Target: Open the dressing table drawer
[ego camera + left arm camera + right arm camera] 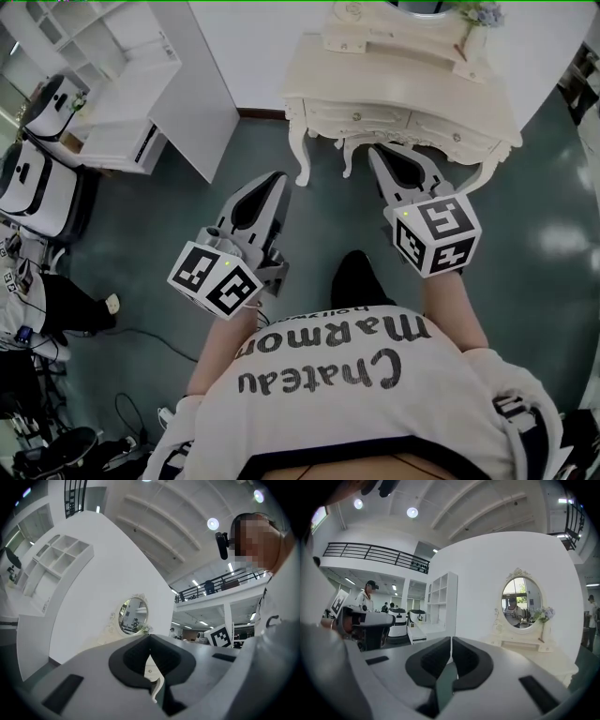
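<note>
The cream dressing table (pixel 487 117) stands against the wall at the top of the head view, with an oval mirror (pixel 521 603) on it. Two drawers run along its front, the left drawer (pixel 361 119) and the right drawer (pixel 455 137), each closed and with a small knob. My left gripper (pixel 278 180) is shut and holds nothing; it hangs over the floor short of the table's left leg. My right gripper (pixel 376 152) is also shut and holds nothing, its tip just in front of the table edge below the left drawer. In both gripper views the jaws meet with nothing between them.
A white shelf unit (pixel 141 84) stands at the back left, with white machines (pixel 37 178) beside it. Another person (pixel 56 300) and cables are on the floor at the left. A black shoe (pixel 361 277) shows below the grippers. The floor is dark green.
</note>
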`<state>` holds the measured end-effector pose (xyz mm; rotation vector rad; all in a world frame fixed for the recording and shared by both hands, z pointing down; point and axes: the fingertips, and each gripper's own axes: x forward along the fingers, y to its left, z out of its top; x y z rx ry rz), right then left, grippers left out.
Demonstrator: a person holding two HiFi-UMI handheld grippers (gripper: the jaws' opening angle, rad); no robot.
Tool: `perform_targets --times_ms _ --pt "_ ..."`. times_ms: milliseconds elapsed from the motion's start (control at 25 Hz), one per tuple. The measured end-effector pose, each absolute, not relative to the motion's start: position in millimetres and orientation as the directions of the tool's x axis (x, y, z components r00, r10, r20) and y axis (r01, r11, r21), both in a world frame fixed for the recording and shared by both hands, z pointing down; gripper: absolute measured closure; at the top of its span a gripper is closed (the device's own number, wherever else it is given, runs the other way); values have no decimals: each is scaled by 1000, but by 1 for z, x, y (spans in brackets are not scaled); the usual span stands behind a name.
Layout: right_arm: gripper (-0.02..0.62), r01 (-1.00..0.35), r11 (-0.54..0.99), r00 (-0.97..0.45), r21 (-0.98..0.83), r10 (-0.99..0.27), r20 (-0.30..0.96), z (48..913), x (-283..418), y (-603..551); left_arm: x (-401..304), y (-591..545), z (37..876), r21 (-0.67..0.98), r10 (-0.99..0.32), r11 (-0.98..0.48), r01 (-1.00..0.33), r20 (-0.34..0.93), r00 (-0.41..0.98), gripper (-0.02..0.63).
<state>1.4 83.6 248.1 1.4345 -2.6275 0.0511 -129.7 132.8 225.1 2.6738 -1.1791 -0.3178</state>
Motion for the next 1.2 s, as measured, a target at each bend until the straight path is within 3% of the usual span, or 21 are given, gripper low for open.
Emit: perform_targets --times_ms 1200 --pt "566 -794 604 -587 69 -790 177 251 63 -176 -83 -119 228 309 -829 -554 -773 -117 547 584"
